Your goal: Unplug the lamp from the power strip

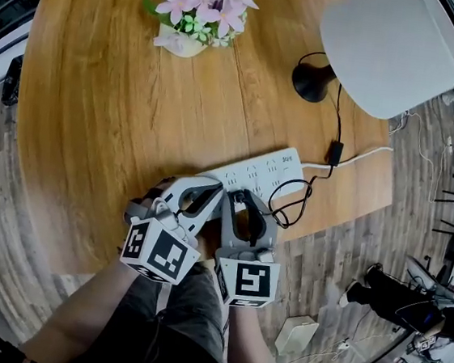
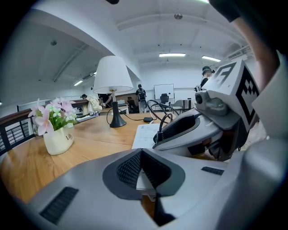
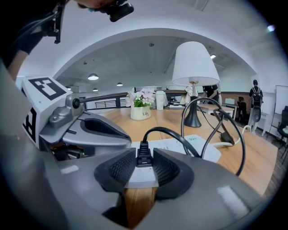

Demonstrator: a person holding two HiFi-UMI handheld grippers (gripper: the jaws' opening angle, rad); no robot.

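Two steps remained, grip and pull: the plug (image 3: 143, 160) looked still seated between the right hand-held gripper's (image 3: 144, 173) parted jaws; the left hand-held gripper (image 2: 142, 168) clamped the strip (image 2: 146, 134).

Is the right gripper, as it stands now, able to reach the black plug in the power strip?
Probably yes: the plug stands between the tongs of the right gripper, nothing blocks it, and its cable arches away above. The left gripper pins the power strip.
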